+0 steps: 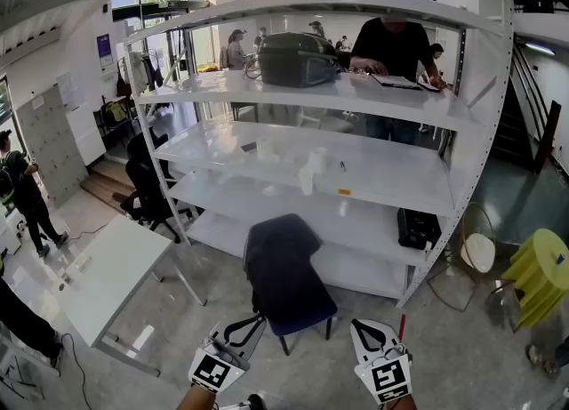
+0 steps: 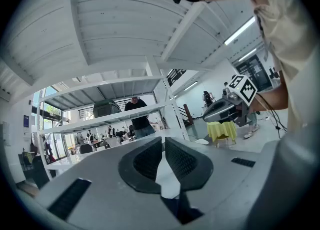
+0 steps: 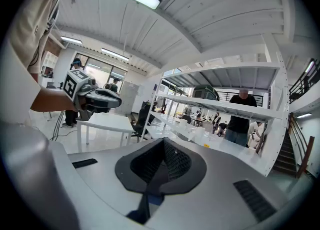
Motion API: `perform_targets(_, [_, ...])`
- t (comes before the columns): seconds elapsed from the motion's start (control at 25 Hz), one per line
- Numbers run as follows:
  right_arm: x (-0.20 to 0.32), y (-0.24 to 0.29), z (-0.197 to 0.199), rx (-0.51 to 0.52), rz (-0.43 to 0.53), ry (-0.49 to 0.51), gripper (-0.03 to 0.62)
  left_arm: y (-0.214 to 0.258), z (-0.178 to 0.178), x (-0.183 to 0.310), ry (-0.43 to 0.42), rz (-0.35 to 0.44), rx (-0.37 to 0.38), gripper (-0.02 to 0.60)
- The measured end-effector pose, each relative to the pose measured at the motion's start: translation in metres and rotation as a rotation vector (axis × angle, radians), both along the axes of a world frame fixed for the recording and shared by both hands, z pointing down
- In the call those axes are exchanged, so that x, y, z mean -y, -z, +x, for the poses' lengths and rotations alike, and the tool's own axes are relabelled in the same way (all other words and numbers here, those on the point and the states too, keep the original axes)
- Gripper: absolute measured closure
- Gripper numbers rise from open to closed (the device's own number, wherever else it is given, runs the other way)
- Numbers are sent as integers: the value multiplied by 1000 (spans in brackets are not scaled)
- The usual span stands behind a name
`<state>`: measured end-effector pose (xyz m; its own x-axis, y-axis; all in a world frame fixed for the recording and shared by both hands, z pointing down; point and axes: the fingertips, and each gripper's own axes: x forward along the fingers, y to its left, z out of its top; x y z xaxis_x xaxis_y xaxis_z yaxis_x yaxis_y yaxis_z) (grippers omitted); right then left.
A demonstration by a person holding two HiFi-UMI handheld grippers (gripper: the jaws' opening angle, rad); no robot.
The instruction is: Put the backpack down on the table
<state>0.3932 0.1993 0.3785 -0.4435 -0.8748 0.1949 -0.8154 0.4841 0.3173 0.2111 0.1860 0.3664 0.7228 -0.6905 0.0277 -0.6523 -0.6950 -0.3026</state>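
Note:
A dark green backpack [image 1: 298, 59] stands on the top shelf of a white rack [image 1: 382, 181], far ahead of both grippers; it shows small in the left gripper view [image 2: 106, 108] and the right gripper view [image 3: 206, 93]. The white table [image 1: 107, 275] stands low at the left, also in the right gripper view [image 3: 107, 123]. My left gripper [image 1: 258, 319] and right gripper [image 1: 360, 324] are held side by side at the bottom edge, above the floor. Both are shut with nothing between the jaws, as their own views show [image 2: 162, 146] [image 3: 162, 151].
A dark blue chair [image 1: 284, 275] stands just ahead of the grippers, before the rack. A person in a black shirt [image 1: 391, 44] leans on the far side of the top shelf. White cups [image 1: 311, 168] sit on the middle shelf, a black case [image 1: 418, 229] lower down. A yellow stool [image 1: 538, 275] stands at the right.

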Motion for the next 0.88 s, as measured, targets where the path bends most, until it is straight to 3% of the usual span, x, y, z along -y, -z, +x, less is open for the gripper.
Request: perform_targets(0.88, [2,3,16,44,19,3,569,-6,14,-1,12,-11,7,549])
